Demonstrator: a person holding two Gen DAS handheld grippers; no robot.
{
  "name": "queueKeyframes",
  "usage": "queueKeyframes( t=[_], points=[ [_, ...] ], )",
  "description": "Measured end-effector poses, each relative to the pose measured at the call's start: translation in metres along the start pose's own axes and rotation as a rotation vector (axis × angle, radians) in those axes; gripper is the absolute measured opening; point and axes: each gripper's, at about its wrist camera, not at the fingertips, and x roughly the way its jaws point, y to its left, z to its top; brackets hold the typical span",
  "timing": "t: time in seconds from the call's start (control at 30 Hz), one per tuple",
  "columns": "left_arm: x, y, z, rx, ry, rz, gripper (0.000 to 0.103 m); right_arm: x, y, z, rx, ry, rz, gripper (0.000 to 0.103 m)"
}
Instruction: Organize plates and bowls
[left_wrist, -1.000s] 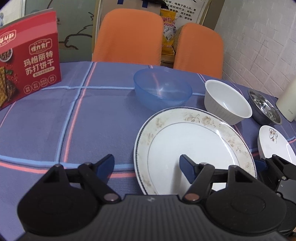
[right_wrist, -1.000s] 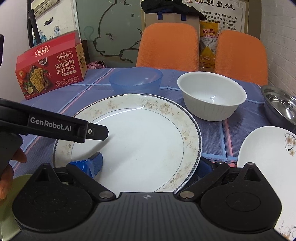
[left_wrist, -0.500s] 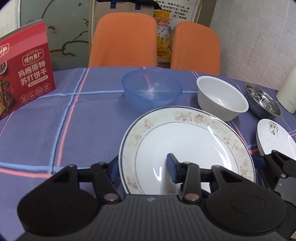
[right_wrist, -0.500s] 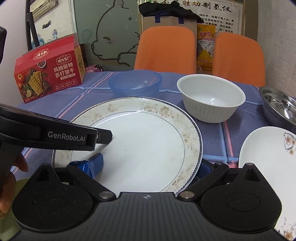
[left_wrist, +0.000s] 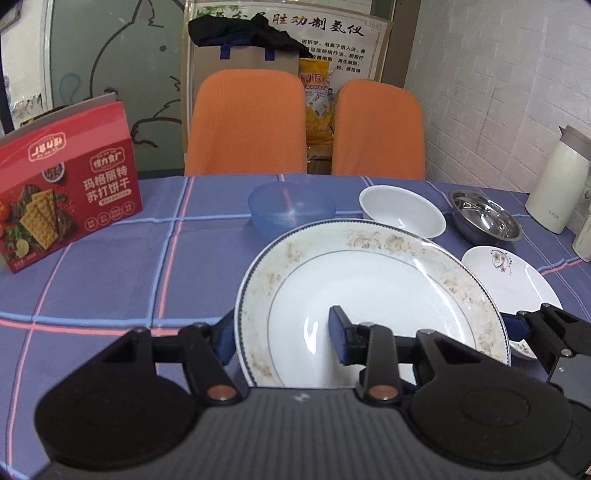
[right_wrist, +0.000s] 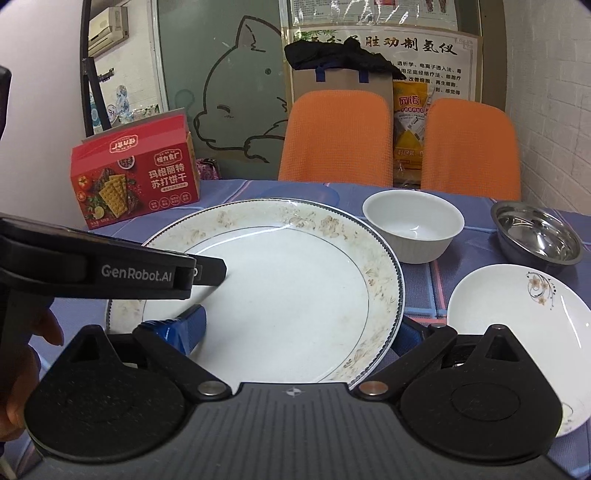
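Two plates and three bowls are counted; the floral-rimmed large plate (left_wrist: 369, 280), beside the small plate (left_wrist: 517, 273), is clamped at opposite rims by the left gripper (left_wrist: 282, 334) and right gripper (right_wrist: 299, 328).

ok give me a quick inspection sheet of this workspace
surface: table under blue checked cloth
job's things: large plate lifted, tilted; small plate, white bowl, blue bowl, steel bowl on the cloth
clutter: cracker box, white kettle
grippers: left gripper and right gripper both shut on the large plate's rim
cables: nothing seen
surroundings: two orange chairs, brick wall
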Motion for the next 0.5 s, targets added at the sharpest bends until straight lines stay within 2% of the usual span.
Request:
queueKeyframes(
  t=[0.3,0.5],
  points=[
    [-0.062,0.001,-0.060,-0.023,-0.002,0.061,0.035,-0.047,0.039,-0.042,-0.014,0.021,0.058,0.089],
    [-0.080,0.006,-0.090,-0.046,0.015,0.080,0.036,-0.059,0.054,-0.064,-0.015,0.048,0.071,0.089]
  ],
)
